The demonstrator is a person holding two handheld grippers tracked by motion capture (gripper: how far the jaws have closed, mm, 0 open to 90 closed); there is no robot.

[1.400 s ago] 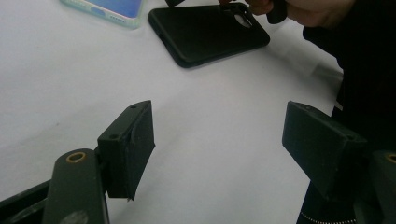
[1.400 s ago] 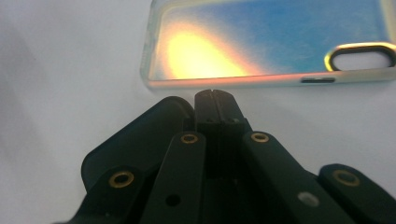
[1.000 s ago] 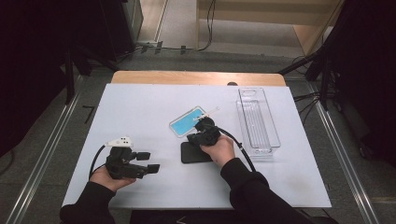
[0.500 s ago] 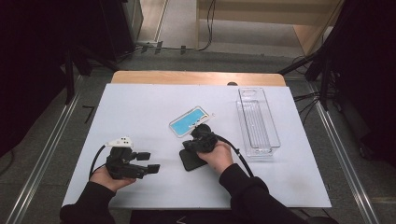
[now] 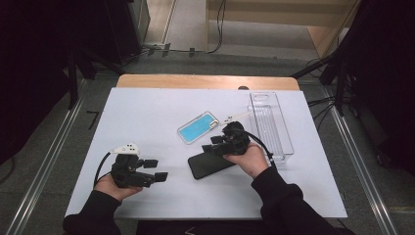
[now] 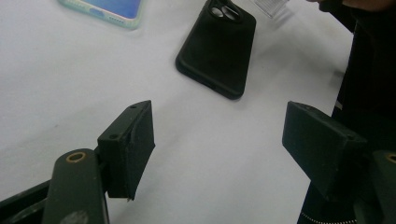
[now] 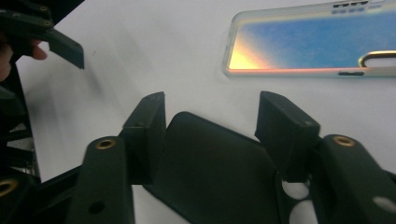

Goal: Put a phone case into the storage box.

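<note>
A black phone [image 5: 208,165] lies back up on the white table, camera end toward the person's right hand. My right gripper [image 5: 211,145] hovers at that end, open, and in the right gripper view its jaws [image 7: 212,121] stand on either side of the black phone [image 7: 210,168] with gaps on both sides. A blue phone case [image 5: 199,128] lies just beyond it. My left gripper [image 5: 159,175] is held low at the front left, open and holding nothing. In the left gripper view its jaws [image 6: 219,121] point at the black phone [image 6: 217,46].
A clear plastic tray [image 5: 271,125] stands lengthwise at the right of the table, close behind the right hand. The table's wooden back edge [image 5: 205,82] runs behind it. The blue case [image 7: 313,44] lies just ahead of the right jaws.
My right gripper has shifted slightly over the black phone's end, and the phone now lies a little more turned. The left gripper has stayed where it was.
</note>
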